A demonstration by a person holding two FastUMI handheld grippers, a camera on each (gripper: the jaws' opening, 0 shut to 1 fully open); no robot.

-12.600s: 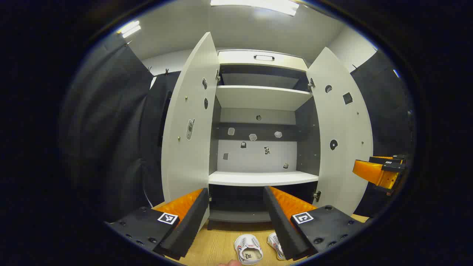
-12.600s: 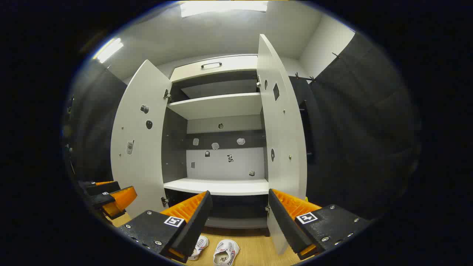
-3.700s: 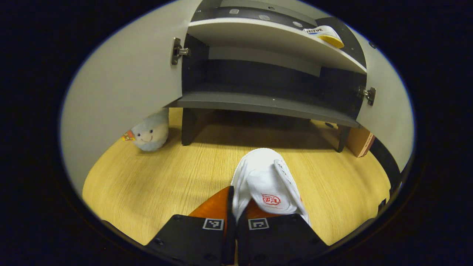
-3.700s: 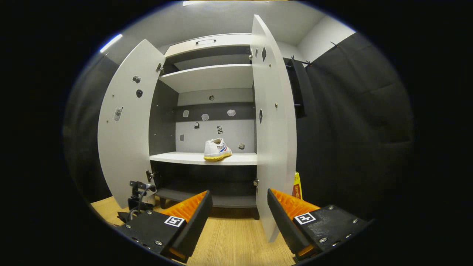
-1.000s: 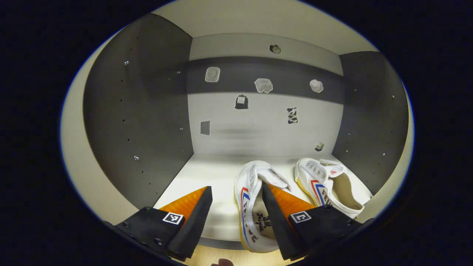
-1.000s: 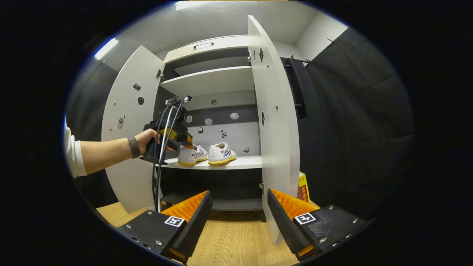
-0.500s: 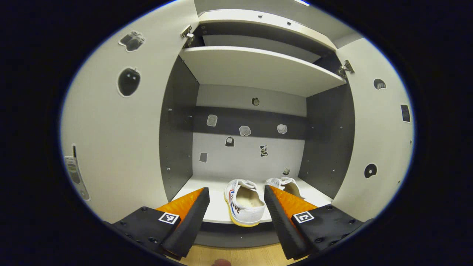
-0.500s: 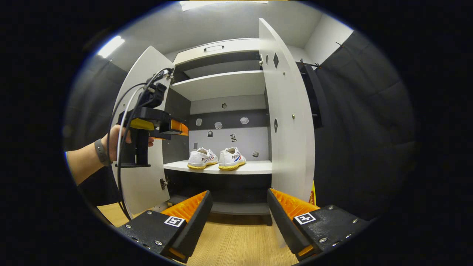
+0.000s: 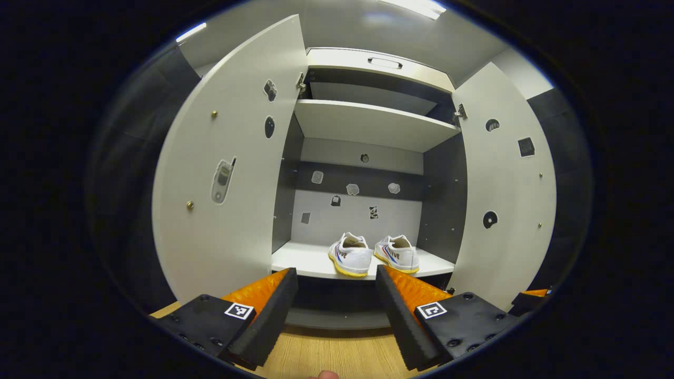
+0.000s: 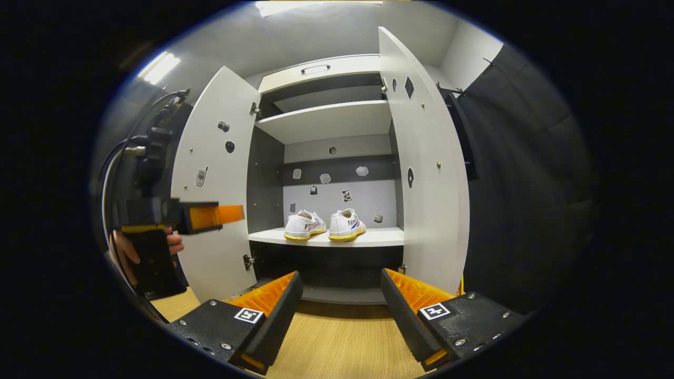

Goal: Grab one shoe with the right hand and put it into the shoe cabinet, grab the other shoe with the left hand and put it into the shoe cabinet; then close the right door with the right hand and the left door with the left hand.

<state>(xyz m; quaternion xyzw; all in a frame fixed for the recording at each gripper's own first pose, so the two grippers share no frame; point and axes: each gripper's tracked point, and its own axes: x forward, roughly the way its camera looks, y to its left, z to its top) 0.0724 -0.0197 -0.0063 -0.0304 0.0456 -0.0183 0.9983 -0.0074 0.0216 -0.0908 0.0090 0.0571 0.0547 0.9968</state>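
White canvas shoes, the left shoe (image 9: 350, 253) and the right shoe (image 9: 397, 252), sit side by side on the middle shelf (image 9: 310, 262) of the shoe cabinet (image 10: 321, 79), so by my reading the placing part is finished and closing the doors is what remains. Both doors stand wide open: the right door (image 10: 429, 173) and the left door (image 9: 226, 173). In its own view the right claw (image 10: 337, 310) is spread apart and empty, low in front of the cabinet over the wooden floor (image 10: 337, 347); the left claw (image 9: 334, 310) is likewise parted and holding nothing, and it also appears at the left of the right gripper view, held in a hand (image 10: 126, 252) beside the left door. To do the next step well, I would bring the right claw around to the outer face of the right door near its free edge, well away from the hinges, and push in a smooth arc. Since the shoes' heels lie near the shelf's front edge, a gentle finish should avoid knocking them.
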